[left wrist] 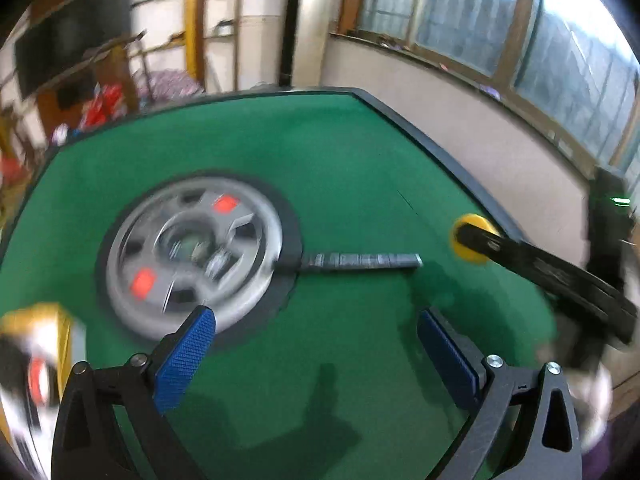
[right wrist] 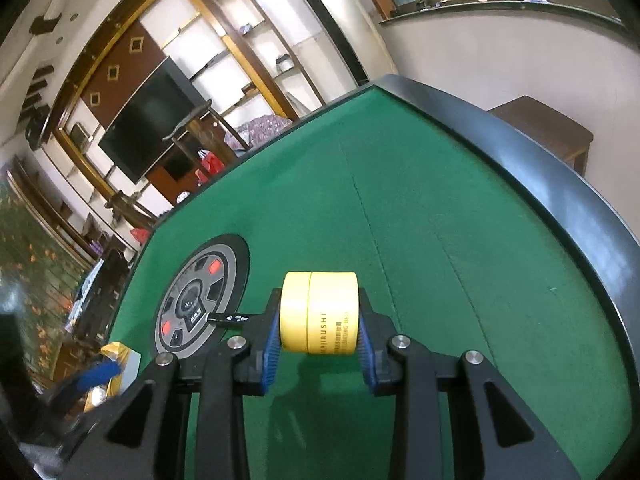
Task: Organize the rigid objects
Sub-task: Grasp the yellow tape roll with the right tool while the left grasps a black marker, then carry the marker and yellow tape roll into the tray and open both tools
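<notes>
The right gripper (right wrist: 319, 342) is closed on a yellow jar (right wrist: 319, 311), a short round tub turned on its side. The blue pads (right wrist: 269, 354) press against its two flat ends, lid end to the left. The jar is held clear above the green felt table (right wrist: 420, 208), with its printed side wall facing the camera.

In the left wrist view, the same yellow jar (left wrist: 472, 239) appears far off to the right, clamped at the tip of the black right gripper (left wrist: 484, 240), which reaches in from the right edge. The left gripper (left wrist: 316, 340) hangs over the table with its jaws spread wide and nothing between its blue pads (left wrist: 184, 356). This view is blurred.

Set into the middle of the table is one round grey control panel (left wrist: 192, 256) with two red buttons and a dark ring around it. One slim dark bar-shaped object (left wrist: 360, 261) lies flat on the felt, one end touching the panel's ring and pointing toward the jar. It lies ahead of the left gripper, between its jaws in the view but well beyond them. At the left edge sits one yellow and white box (left wrist: 36, 364), too blurred to read.

A raised black rim (right wrist: 560, 168) borders the table. Beyond it are a dark television (right wrist: 152, 124), wall shelves (right wrist: 256, 40) and windows (left wrist: 480, 16).
</notes>
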